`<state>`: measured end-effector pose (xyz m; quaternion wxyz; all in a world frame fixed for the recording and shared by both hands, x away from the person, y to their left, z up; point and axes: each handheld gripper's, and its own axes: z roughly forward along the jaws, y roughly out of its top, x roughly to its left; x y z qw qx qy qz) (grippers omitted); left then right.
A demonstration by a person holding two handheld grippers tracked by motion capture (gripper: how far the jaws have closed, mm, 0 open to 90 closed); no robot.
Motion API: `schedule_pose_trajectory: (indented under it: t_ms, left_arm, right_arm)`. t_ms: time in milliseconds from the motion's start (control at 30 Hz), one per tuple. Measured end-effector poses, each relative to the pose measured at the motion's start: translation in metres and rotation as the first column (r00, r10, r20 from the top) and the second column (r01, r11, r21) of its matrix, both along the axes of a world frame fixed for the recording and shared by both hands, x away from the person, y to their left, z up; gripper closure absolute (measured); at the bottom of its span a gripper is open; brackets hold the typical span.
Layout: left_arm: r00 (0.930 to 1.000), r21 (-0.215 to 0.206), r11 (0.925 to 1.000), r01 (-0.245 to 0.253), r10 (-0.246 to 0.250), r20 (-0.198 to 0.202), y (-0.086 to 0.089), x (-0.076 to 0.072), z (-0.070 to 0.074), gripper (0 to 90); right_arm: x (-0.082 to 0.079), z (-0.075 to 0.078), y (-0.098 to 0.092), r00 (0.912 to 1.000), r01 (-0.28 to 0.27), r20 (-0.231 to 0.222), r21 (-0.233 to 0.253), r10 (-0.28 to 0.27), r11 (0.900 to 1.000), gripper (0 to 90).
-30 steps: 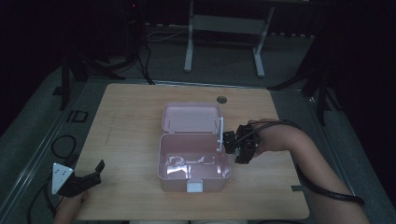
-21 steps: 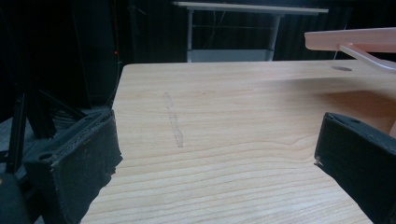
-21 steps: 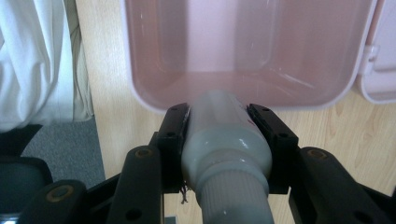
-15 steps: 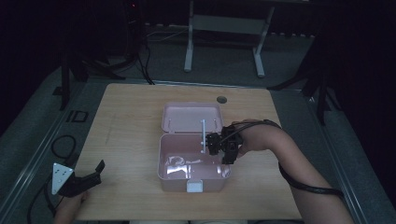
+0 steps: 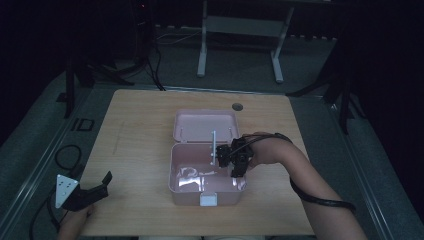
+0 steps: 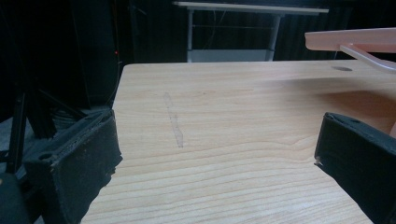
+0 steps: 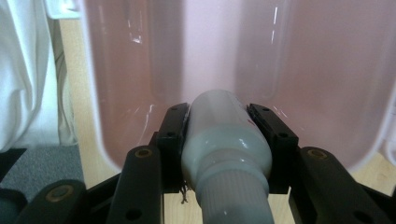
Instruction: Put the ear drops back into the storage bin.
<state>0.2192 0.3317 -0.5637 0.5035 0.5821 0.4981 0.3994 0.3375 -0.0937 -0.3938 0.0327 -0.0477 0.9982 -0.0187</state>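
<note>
A pale grey bottle (image 7: 227, 140) is held over the open pink box (image 5: 200, 172), its ribbed neck toward the tongs.

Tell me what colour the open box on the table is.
Pale pink; the box shows it best in the high view.

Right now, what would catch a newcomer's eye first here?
The open pink box at the middle of the table, lid flat behind it. The right gripper holds a white bottle over it. The left gripper waits open at the table's near left corner.
</note>
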Motion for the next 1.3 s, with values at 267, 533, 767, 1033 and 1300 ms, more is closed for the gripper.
schedule_pose_trajectory:
  t_ms: [267,533,767,1033,1300]
  left_arm:
    - [1.0,0.002,1.0,0.002,-0.002,0.0,0.0,0.0,0.0,0.4]
    - [1.0,0.002,1.0,0.004,-0.004,0.0,0.0,0.0,0.0,0.4]
    - [1.0,0.004,1.0,0.005,-0.005,-0.001,0.0,0.0,0.0,0.3]
    - [1.0,0.004,1.0,0.005,-0.005,-0.002,0.0,0.0,0.0,0.4]
    - [1.0,0.005,1.0,0.005,-0.005,-0.004,0.0,0.0,0.0,0.4]
  right_arm:
    - [0.001,-0.024,0.005,0.9994,-0.026,-0.022,-0.014,0.026,1.0,59.3]
    - [0.004,-0.039,0.009,0.9988,-0.037,-0.033,-0.017,0.036,0.999,59.3]
    - [0.008,-0.058,0.014,0.9986,-0.039,-0.037,-0.043,0.037,0.998,59.3]
    - [0.012,-0.071,0.017,0.9987,-0.021,-0.048,-0.058,0.018,0.998,59.3]
    - [0.014,-0.083,0.02,0.9989,-0.03,-0.038,-0.096,0.027,0.995,59.3]
